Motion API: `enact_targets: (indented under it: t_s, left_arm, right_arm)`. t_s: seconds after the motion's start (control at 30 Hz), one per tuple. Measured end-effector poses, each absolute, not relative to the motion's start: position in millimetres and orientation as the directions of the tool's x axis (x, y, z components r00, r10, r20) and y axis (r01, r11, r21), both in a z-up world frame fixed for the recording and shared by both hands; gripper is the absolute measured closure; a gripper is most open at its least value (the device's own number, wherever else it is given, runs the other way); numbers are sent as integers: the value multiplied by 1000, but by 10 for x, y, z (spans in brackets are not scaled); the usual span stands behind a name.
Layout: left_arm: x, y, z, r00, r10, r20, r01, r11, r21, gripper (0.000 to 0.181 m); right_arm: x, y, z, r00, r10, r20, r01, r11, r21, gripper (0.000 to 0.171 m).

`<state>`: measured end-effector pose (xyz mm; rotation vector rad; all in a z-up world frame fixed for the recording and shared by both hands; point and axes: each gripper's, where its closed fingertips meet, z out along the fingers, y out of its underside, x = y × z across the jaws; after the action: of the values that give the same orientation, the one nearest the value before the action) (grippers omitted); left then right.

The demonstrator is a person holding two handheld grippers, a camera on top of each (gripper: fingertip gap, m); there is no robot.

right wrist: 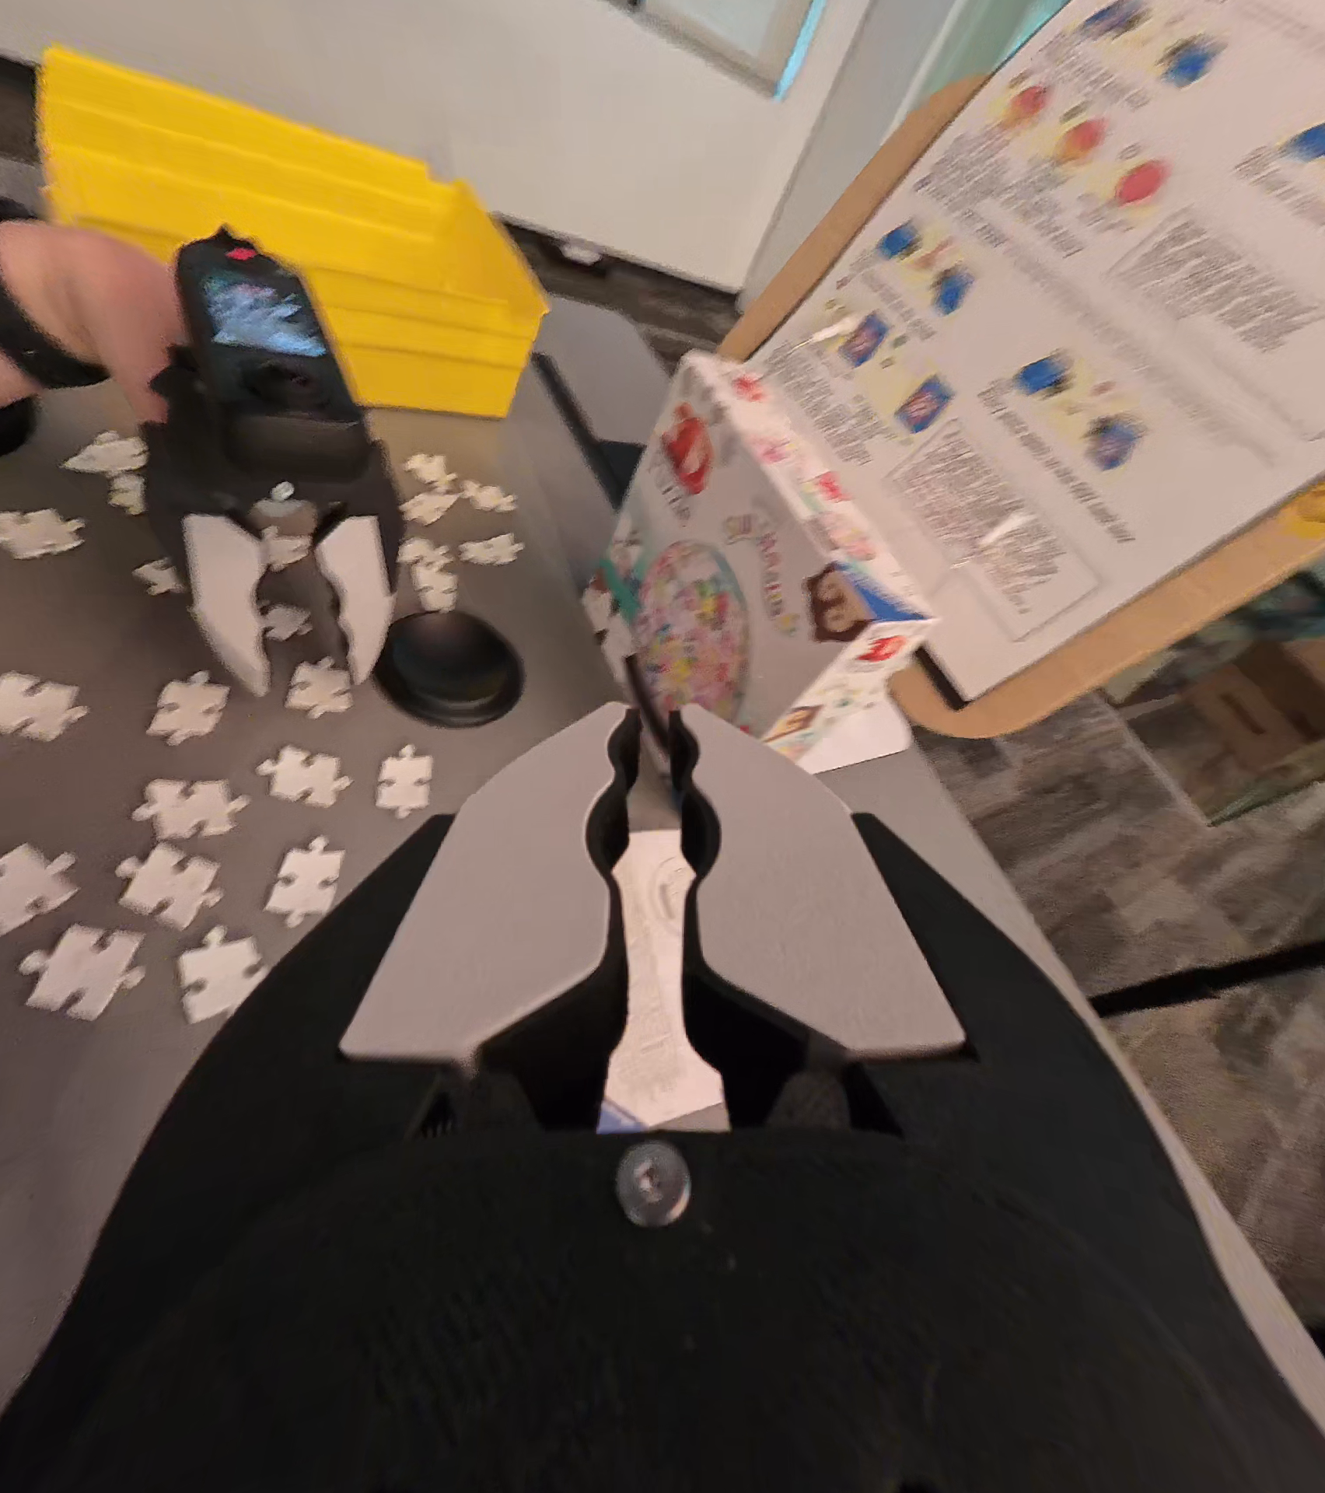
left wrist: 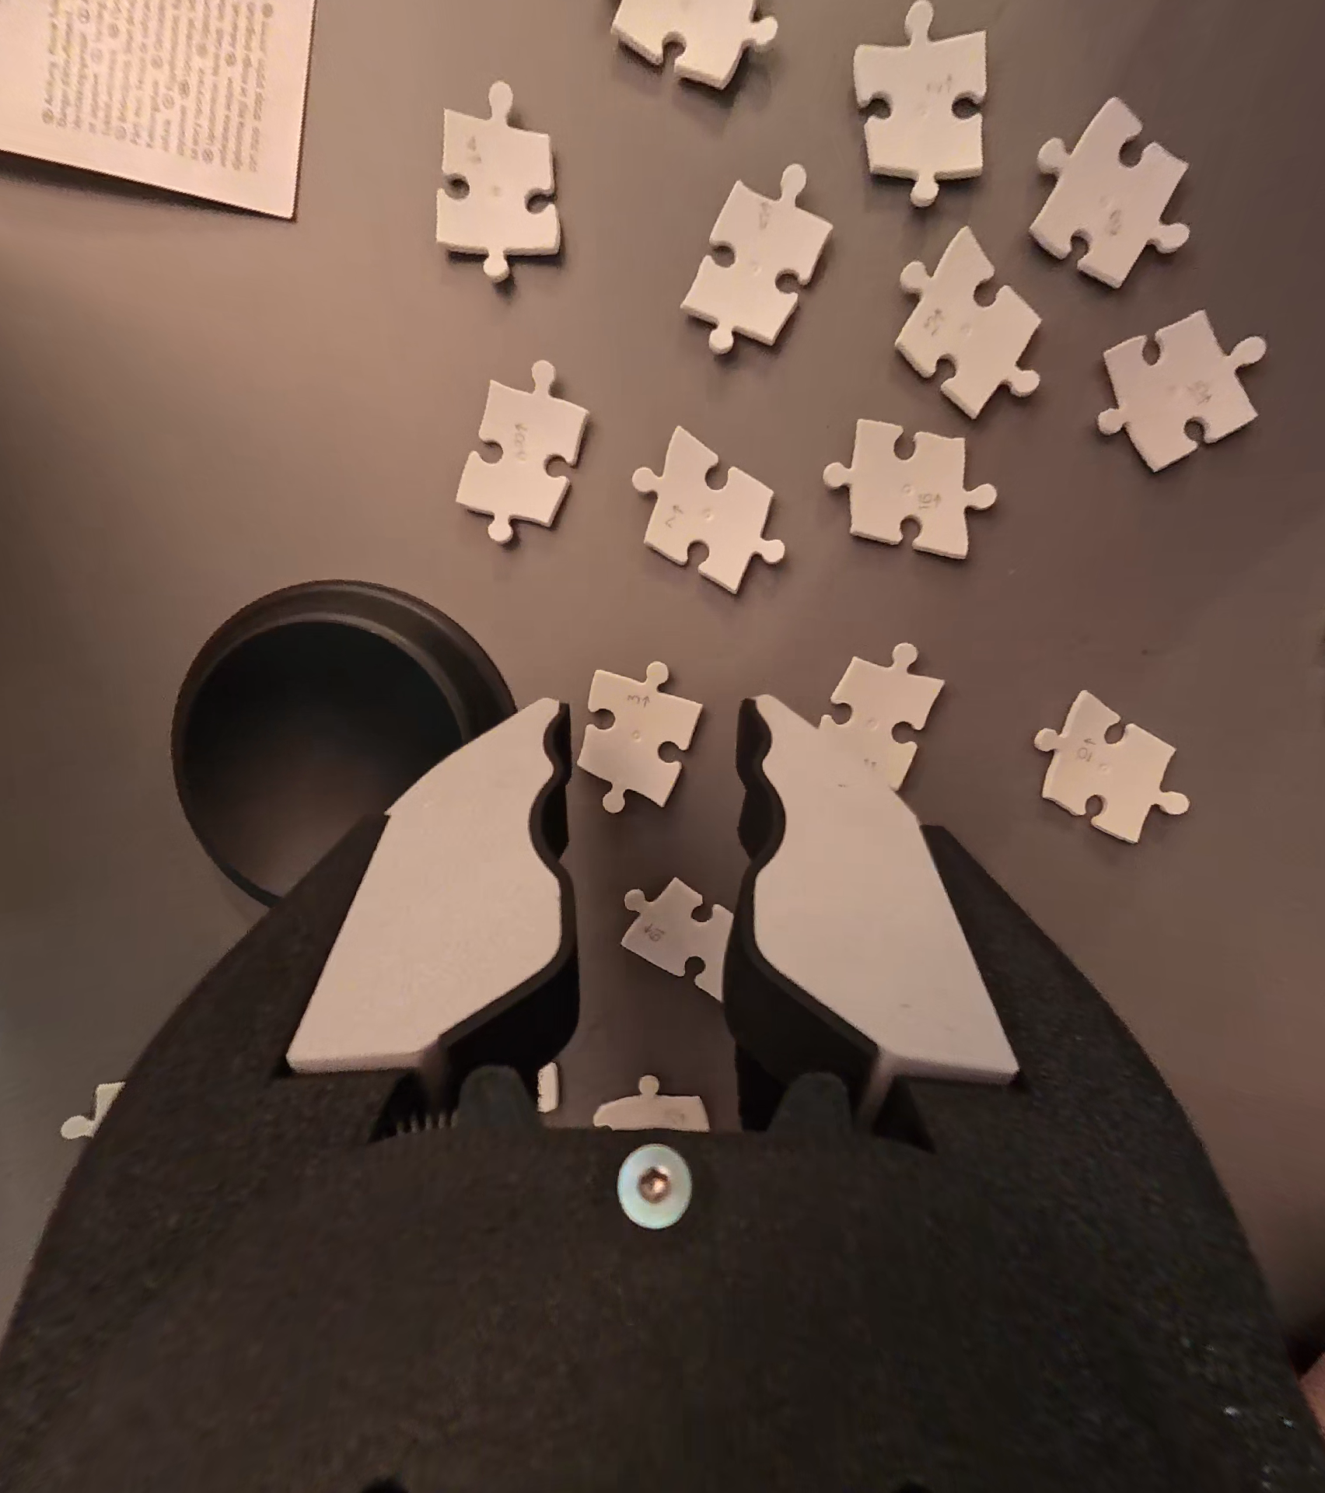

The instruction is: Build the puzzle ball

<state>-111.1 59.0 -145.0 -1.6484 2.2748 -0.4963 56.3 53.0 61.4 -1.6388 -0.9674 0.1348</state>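
Several white puzzle pieces (left wrist: pixel 910 489) lie face down and scattered on the grey table (left wrist: pixel 158 444); they also show in the right wrist view (right wrist: pixel 187 808). My left gripper (left wrist: pixel 653 715) is open and empty, hovering just above one piece (left wrist: pixel 635 755) beside a round black stand (left wrist: pixel 304 751). In the right wrist view the left gripper (right wrist: pixel 309 679) points down over the pieces next to the stand (right wrist: pixel 449 666). My right gripper (right wrist: pixel 653 719) is off the pieces near the table's right edge, its jaws nearly together with nothing between them.
A printed sheet (left wrist: pixel 158 81) lies at the far left; a paper (right wrist: pixel 655 929) shows under my right gripper. The puzzle box (right wrist: pixel 740 582) stands by a tilted board with a printed page (right wrist: pixel 1128 323). Yellow bins (right wrist: pixel 304 226) are stacked at the back. A hand (right wrist: pixel 37 323) holds the left gripper.
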Motion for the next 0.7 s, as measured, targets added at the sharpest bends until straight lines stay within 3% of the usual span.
enact_targets:
  t_s: [0.13,0.3,0.4,0.47,0.7]
  left_arm:
    - [-1152,631,-1491,-295,-955,-38,-865,284,-414,143]
    - [-1171,663,-1351,-274,-959,-74,-853,278,-441,143]
    - [-1183,671,-1179,-266,-956,-127,-841,294,-454,143]
    - [-1185,660,-1061,-262,-950,-169,-831,311,-462,143]
    - [-1205,529,-733,-265,-927,-264,-798,365,-480,142]
  right_arm:
    - [254,307,162,456,835,307,603,-37,-797,155]
    - [-45,45,-410,278,941,192,720,-71,-691,152]
    - [-81,-160,-809,257,960,108,771,-136,-622,142]
    - [-28,-238,-1054,263,953,150,800,-128,-586,137]
    - [-43,-343,-1403,314,944,102,746,-178,-642,135]
